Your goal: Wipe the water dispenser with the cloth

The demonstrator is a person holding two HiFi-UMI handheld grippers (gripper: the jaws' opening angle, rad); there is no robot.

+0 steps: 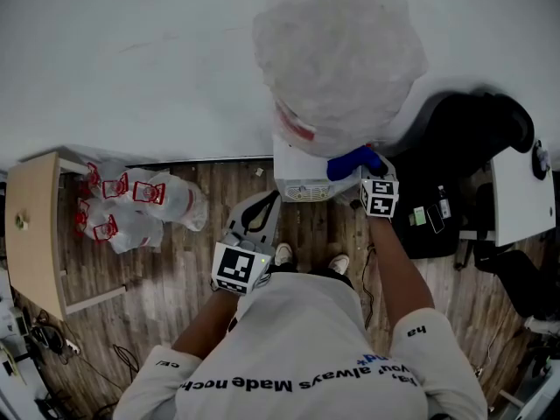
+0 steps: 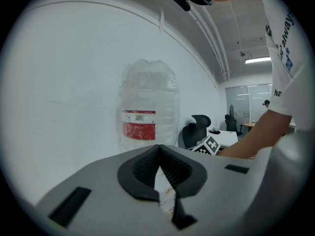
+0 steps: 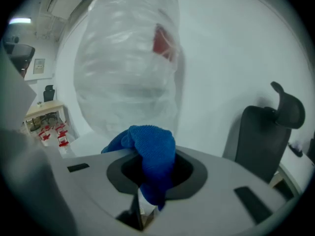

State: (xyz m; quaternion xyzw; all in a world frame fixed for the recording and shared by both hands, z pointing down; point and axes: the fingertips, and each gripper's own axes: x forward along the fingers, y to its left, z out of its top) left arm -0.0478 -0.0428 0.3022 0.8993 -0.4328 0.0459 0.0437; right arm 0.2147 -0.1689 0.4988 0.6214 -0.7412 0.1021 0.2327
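Now, right gripper (image 1: 373, 170) pinching blue cloth (image 3: 152, 149)

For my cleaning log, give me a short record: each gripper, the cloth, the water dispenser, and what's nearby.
Water dispenser: white, against the wall, bottle on top
Right gripper: shut on the blue cloth
Cloth position: at the dispenser's top, beside the bottle's base; contact unclear
Left gripper: shut, empty, held back from the dispenser
Nearby: black chair on the right, plastic bags on the floor at left
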